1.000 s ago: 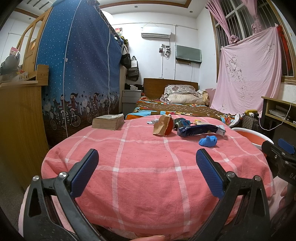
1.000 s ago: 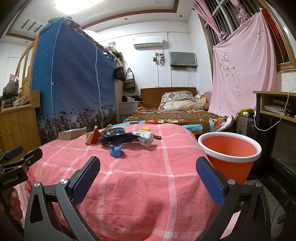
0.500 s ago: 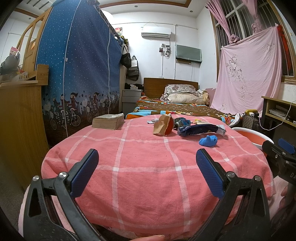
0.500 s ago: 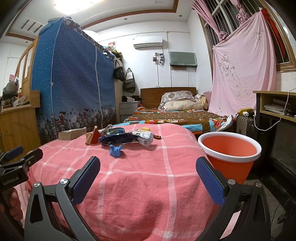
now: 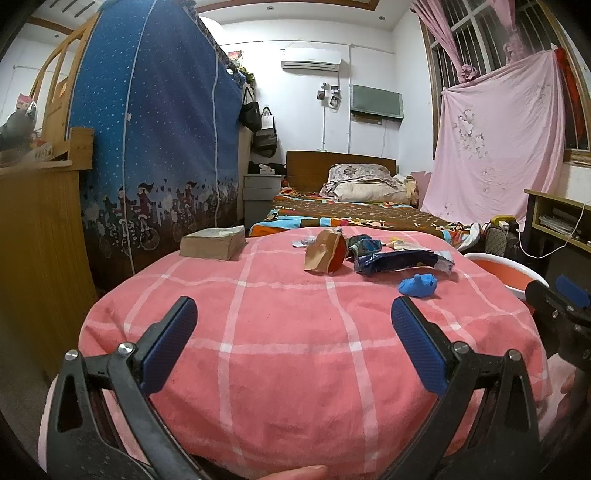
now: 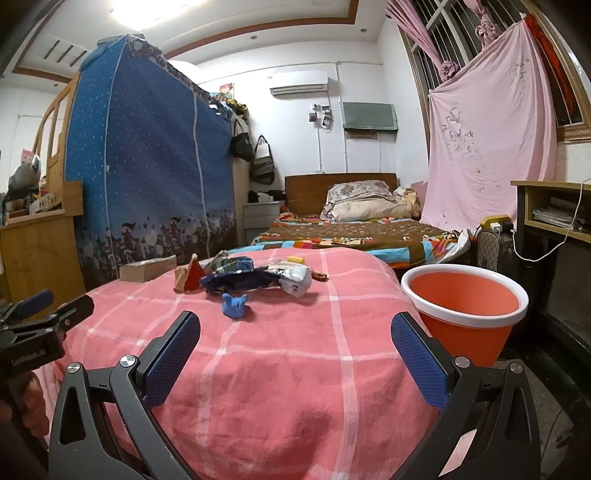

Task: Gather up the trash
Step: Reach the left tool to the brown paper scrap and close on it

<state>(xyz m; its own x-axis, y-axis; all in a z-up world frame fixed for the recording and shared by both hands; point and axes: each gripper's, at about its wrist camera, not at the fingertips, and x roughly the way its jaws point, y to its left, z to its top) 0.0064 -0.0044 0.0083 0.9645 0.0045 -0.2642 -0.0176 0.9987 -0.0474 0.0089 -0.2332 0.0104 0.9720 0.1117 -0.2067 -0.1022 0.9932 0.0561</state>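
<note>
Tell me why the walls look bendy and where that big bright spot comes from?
Both wrist views use fisheye lenses, so straight edges bow, like the wardrobe in the right view and the window in the left view. The bright spot is a ceiling light glaring at the top of the right view; the left view shows none.

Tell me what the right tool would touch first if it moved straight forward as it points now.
Probably the small blue lump on the pink cloth, slightly left of the line of the right tool. The dark blue wrapper lies just behind it. Depth is hard to judge here.
</note>
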